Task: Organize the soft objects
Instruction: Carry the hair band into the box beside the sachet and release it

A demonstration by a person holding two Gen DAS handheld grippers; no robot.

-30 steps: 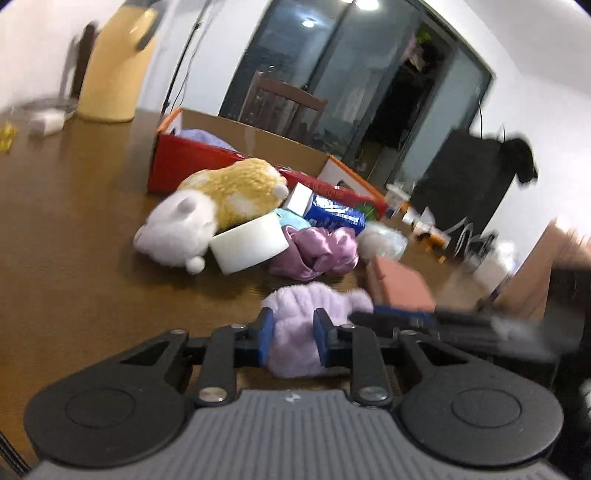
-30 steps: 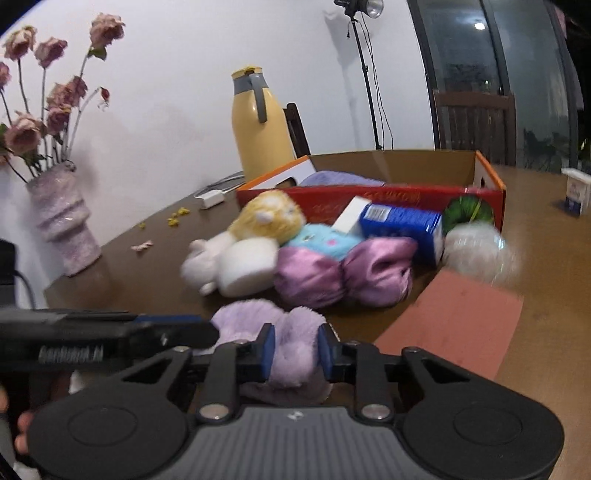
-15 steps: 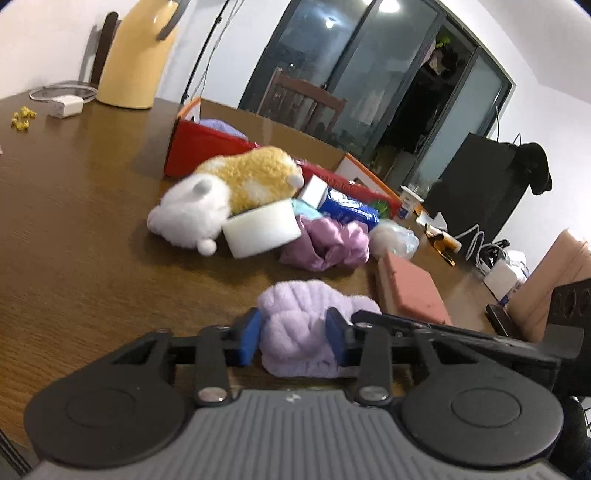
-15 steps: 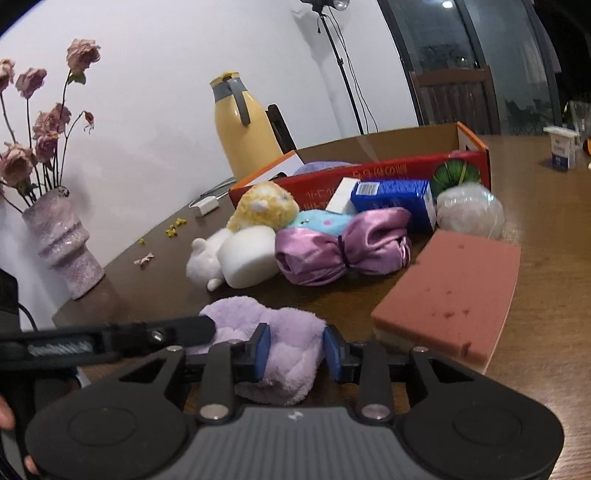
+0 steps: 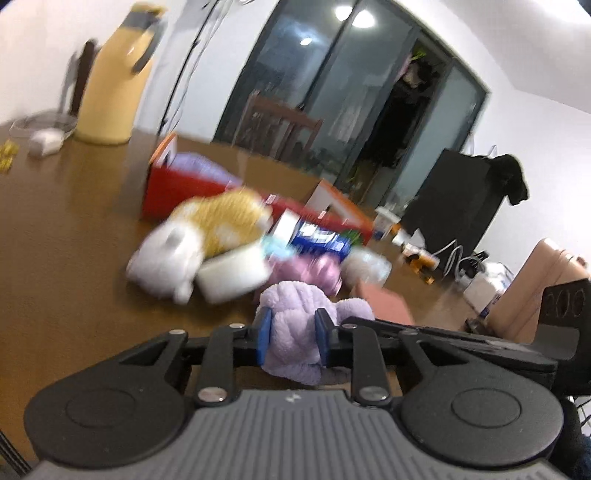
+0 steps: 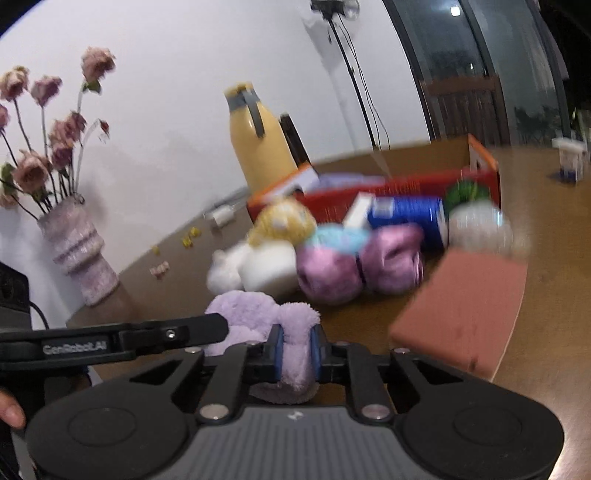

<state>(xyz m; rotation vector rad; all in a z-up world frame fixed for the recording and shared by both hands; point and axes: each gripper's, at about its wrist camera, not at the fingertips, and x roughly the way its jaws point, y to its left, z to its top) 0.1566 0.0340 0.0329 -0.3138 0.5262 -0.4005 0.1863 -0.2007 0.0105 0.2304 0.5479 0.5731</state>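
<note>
Room around a brown wooden table (image 5: 66,229), white walls (image 6: 177,92).
Dark-framed glass doors (image 5: 332,103) are seen behind a wooden chair (image 5: 280,125), with ceiling lights (image 5: 364,16) reflected in the panes. A yellow flask (image 6: 258,144) and a vase of dried pink roses (image 6: 79,251) are set at the wall side; a black stand (image 6: 354,74) is placed against the wall.

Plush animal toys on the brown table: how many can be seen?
2: a yellow plush toy before the red cardboard box, and a white plush toy against it. Others may be hidden.
</note>
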